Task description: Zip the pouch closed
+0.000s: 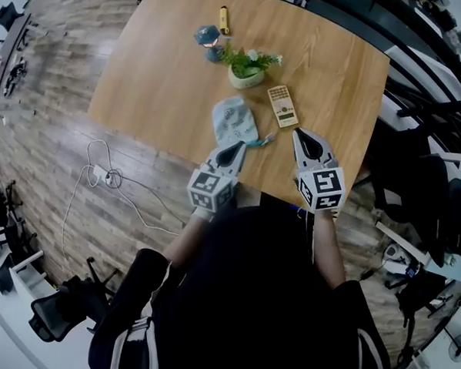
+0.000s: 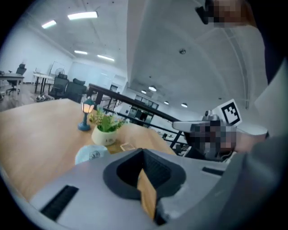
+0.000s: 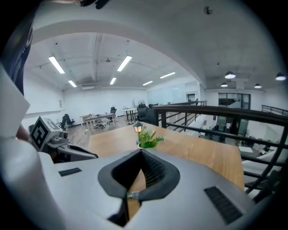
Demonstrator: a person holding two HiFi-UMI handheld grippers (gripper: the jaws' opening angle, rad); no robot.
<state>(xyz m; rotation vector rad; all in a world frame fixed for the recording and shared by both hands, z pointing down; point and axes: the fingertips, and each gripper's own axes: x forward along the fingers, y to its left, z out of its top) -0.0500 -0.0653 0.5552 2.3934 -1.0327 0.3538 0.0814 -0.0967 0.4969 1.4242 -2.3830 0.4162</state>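
Head view: the light-blue pouch (image 1: 235, 120) lies near the front edge of the table (image 1: 159, 68). The left tongs (image 1: 237, 148) sit right at its near end, and the right tongs (image 1: 298, 135) are off beside it.
Left gripper view: tongs closed, holding nothing, with the pouch just ahead.
Right gripper view: closed too and empty, pointing toward the potted plant (image 3: 147, 139).

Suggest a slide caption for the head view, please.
Left tongs and right tongs poised at the near edge of a wooden table, near a pale-blue fabric pouch.
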